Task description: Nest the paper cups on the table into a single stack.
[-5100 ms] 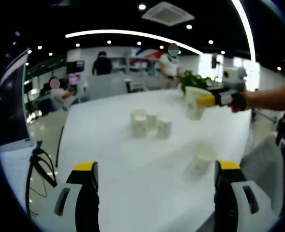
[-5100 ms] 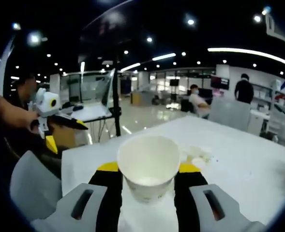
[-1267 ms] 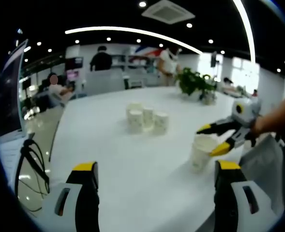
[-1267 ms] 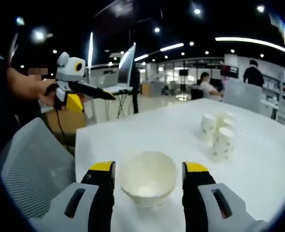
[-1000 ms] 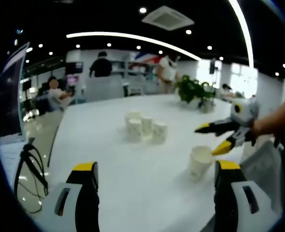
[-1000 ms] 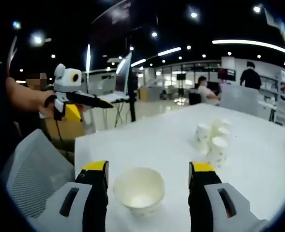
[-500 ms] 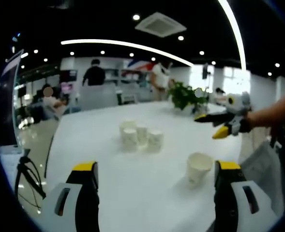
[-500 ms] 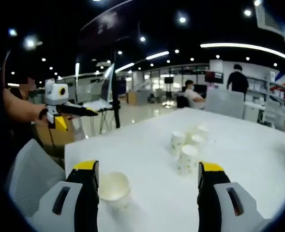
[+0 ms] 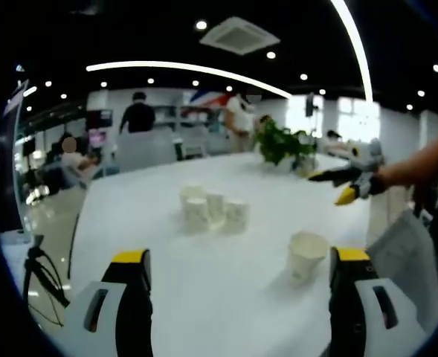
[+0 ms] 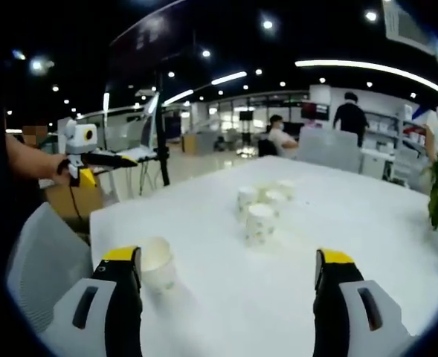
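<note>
open-plan office | ceiling downlights [image 9: 201,24] | seated worker [image 10: 278,137] | potted plant [image 9: 279,143]

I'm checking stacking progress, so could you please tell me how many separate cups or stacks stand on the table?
4: one lone cup standing apart near the table edge, and a cluster of three toward the middle. Any of them may already hold nested cups, which I can't tell.

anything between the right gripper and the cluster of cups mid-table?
Nothing visible. In the right gripper view the open right gripper faces the cluster of cups across bare white table. The lone cup stands off to the side by one fingertip, outside that line.
</note>
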A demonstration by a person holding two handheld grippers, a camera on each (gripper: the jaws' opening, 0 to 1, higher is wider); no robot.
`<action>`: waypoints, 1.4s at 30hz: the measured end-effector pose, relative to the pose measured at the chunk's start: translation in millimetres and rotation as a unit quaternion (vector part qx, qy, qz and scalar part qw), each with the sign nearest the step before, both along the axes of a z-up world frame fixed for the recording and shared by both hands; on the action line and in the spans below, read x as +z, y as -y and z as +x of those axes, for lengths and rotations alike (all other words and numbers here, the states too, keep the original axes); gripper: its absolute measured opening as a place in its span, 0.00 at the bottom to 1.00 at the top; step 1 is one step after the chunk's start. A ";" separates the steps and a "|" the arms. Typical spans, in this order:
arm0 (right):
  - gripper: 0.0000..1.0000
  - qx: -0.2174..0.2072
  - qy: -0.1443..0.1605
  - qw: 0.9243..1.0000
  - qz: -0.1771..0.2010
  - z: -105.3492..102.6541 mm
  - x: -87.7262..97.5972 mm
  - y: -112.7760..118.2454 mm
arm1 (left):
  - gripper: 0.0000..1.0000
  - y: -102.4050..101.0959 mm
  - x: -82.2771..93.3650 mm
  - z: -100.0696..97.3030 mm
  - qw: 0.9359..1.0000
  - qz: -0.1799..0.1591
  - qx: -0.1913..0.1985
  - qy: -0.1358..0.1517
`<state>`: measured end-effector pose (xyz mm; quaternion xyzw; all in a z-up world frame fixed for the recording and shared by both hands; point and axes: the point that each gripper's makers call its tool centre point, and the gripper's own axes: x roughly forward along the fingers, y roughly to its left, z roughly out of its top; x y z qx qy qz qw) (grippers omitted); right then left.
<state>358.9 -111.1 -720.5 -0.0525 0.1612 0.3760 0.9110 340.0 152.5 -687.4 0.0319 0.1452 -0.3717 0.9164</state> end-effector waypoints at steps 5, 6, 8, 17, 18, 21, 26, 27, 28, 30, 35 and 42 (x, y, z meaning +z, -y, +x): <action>1.00 -0.009 -0.002 1.000 -0.001 2.0 -2.8 8.3 | 0.99 1.0 -4.1 -0.7 1.000 0.002 -0.002 0.001; 1.00 -0.011 -0.001 1.000 -0.001 2.6 -2.7 8.8 | 0.99 0.7 -5.1 -0.7 1.000 0.002 -0.002 0.000; 1.00 -0.014 0.000 1.000 0.002 4.3 -2.2 9.8 | 0.99 -0.5 -7.9 -0.8 1.000 0.004 0.001 -0.004; 1.00 -0.012 0.003 1.000 0.003 10.2 -0.6 9.3 | 0.99 -7.9 -12.4 2.5 1.000 0.014 0.022 -0.015; 1.00 -0.013 0.003 1.000 0.004 10.6 -0.5 9.5 | 0.99 -8.6 -13.4 2.5 1.000 0.015 0.022 -0.017; 1.00 -0.014 0.003 1.000 0.004 12.3 -0.6 10.2 | 0.99 -9.9 -12.6 2.1 0.999 0.010 0.026 -0.017; 1.00 -0.016 -0.002 1.000 0.005 16.9 -5.1 11.7 | 0.99 -12.9 -19.0 1.8 0.999 0.029 0.028 -0.020; 1.00 -0.016 -0.002 1.000 0.006 17.6 -5.1 11.4 | 0.99 -13.8 -19.1 2.5 0.999 0.027 0.029 -0.019; 1.00 -0.016 -0.002 1.000 0.005 19.4 -5.9 11.0 | 0.99 -14.2 -19.1 3.2 0.999 0.023 0.030 -0.019; 1.00 -0.016 -0.002 1.000 0.004 22.1 -6.9 9.9 | 0.99 -12.7 -18.4 2.2 0.999 0.017 0.029 -0.022; 1.00 -0.012 -0.001 1.000 0.002 31.7 -8.9 3.6 | 0.99 -9.1 -19.6 2.0 0.999 0.018 0.025 -0.023; 1.00 -0.005 0.003 1.000 0.003 45.5 -12.7 -5.3 | 0.99 -9.9 -16.9 0.1 0.998 -0.010 0.033 -0.047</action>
